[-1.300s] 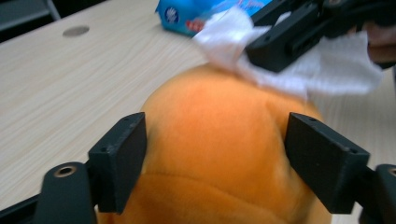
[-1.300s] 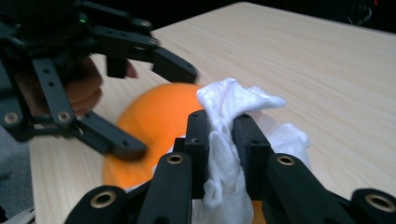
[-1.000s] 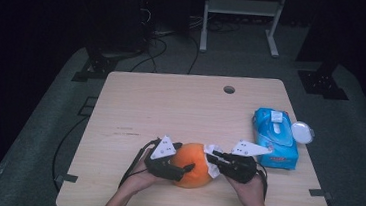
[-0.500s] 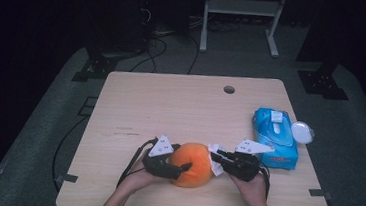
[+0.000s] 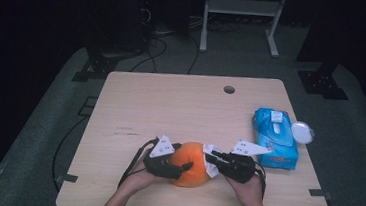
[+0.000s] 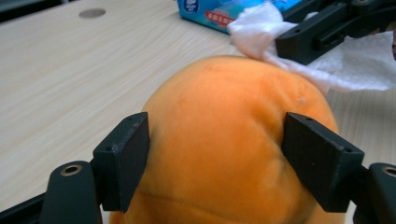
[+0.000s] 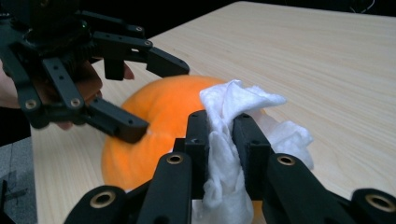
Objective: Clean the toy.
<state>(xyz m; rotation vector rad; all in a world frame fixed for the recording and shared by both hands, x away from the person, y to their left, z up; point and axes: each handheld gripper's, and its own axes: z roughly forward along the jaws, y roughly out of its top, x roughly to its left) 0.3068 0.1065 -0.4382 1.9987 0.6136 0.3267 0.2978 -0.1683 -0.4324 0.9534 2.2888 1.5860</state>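
Observation:
An orange plush ball lies near the front edge of the wooden table. My left gripper comes at it from the left. Its jaws have just been closing with the ball between them. In the left gripper view both pads press into the ball's sides. My right gripper is shut on a crumpled white tissue and holds it against the ball's right upper side. The left gripper straddles the ball in the right gripper view.
A blue pack of wipes lies at the table's right, its white round lid flipped open beside it. A cable hole sits near the far edge. A metal rack stands on the floor beyond the table.
The left gripper's jaws sit a little tighter on the orange ball. Both hands, the ball and the tissue stay where they were.

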